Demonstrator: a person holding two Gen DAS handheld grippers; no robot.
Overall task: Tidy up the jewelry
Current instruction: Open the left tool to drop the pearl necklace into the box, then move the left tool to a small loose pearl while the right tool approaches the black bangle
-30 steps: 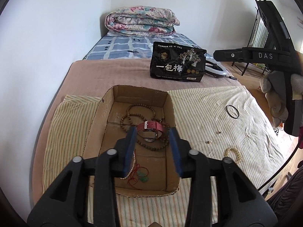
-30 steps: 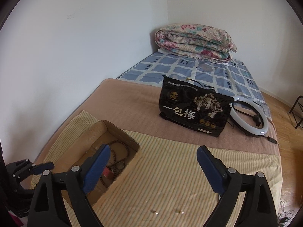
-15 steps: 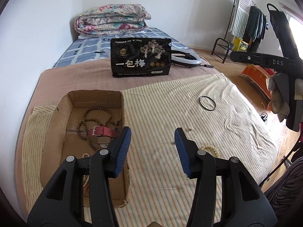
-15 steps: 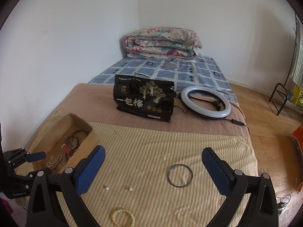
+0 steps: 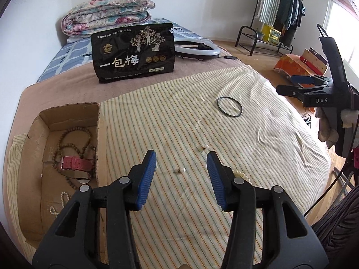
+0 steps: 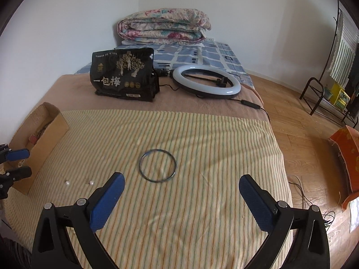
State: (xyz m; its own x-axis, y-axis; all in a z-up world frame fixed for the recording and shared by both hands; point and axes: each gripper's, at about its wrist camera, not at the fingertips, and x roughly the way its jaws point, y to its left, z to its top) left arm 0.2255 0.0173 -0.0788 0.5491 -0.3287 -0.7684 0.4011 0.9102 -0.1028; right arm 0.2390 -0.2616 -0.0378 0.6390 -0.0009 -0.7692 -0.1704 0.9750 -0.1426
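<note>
Pearl earring [image 5: 182,169] lies on the striped cloth [image 5: 170,121] between the closing, empty left claw [image 5: 181,160].

Folded floral quilt [image 6: 165,25] at bed head, black snack bag [image 6: 123,77] upright on brown blanket [image 6: 67,89], ring light [image 6: 206,81] beside it, clothes rack [image 5: 277,11] by window, orange bag [image 6: 345,150] on wooden floor

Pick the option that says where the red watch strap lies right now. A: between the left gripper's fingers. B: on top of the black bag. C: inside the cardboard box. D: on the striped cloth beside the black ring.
C: the left wrist view shows the red watch strap lying on the floor of the cardboard box among the bead strings.
</note>
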